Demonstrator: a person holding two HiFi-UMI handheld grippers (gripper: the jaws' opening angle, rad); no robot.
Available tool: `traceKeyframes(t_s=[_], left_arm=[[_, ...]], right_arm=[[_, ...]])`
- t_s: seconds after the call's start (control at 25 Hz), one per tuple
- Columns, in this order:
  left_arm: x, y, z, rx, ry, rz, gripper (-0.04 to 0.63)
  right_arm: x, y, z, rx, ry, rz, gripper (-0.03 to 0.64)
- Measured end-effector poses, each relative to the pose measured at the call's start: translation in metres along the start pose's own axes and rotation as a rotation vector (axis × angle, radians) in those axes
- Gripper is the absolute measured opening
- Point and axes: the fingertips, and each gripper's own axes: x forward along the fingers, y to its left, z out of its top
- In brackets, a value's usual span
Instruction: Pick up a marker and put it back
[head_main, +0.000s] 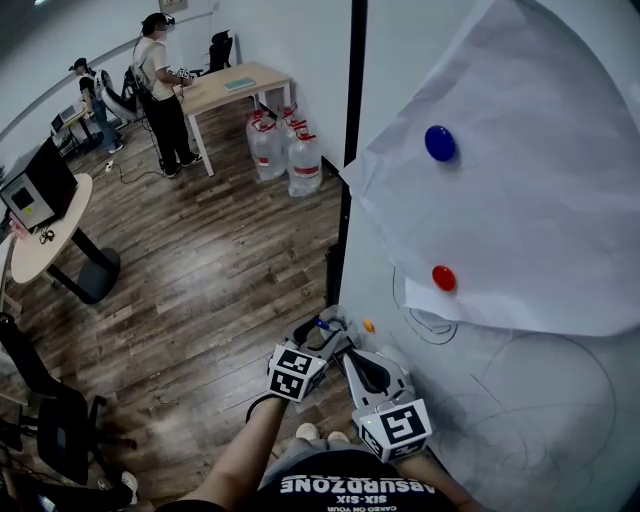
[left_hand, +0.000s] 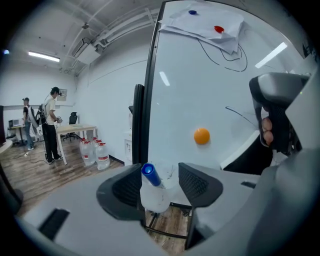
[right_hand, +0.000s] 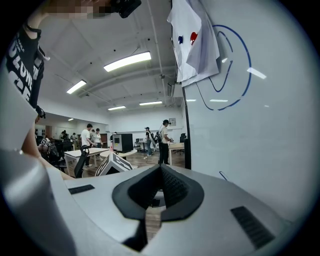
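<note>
You are standing close to the whiteboard (head_main: 520, 400), working low at its left edge, probably because that is where the pen storage sits. A large paper sheet (head_main: 530, 200) is hanging across the upper board, leaving the lower area bare for the looping pen lines drawn there.

You are holding the left gripper (left_hand: 160, 168) level with the board's lower edge. Its jaws are standing wide apart on either side of the pen, and neither pad appears to be pressing on it, so this reads as a released hand rather than a grasp. You are keeping the right gripper (right_hand: 161, 169) back and slightly behind, its jaws clenched together on nothing, apparently parked so it does not crowd the working hand.

Between the left jaws a pale, cup-like holder (left_hand: 152, 200) is sitting at the board's edge. The blue-capped marker (left_hand: 150, 175) is standing in it, cap up and leaning a little towards the left jaw. The holder seems to be carrying the marker's weight, which suits either end of the job, taking it out or setting it back.

An orange magnet (left_hand: 201, 136) is clinging to the bare board just beyond, while a blue magnet (head_main: 440, 143) and a red magnet (head_main: 444, 278) are pinning the sheet.
</note>
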Motion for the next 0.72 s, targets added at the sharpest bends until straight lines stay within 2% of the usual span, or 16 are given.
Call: traceKeyframes(t_s=[0.24, 0.48, 0.72], left_arm=[[-0.014, 0.013, 0.017, -0.024, -0.05, 0.034, 0.225], [-0.035, 0.027, 0.027, -0.096, -0.086, 0.083, 0.225], [-0.058, 0.025, 0.042, -0.127, -0.116, 0.113, 0.225]], right_arm=[[-0.001, 0.005, 0.001, -0.003, -0.003, 0.012, -0.003], [-0.001, 0.011, 0.002, -0.009, -0.006, 0.031, -0.003], [-0.002, 0.016, 0.005, -0.008, -0.013, 0.039, -0.003]])
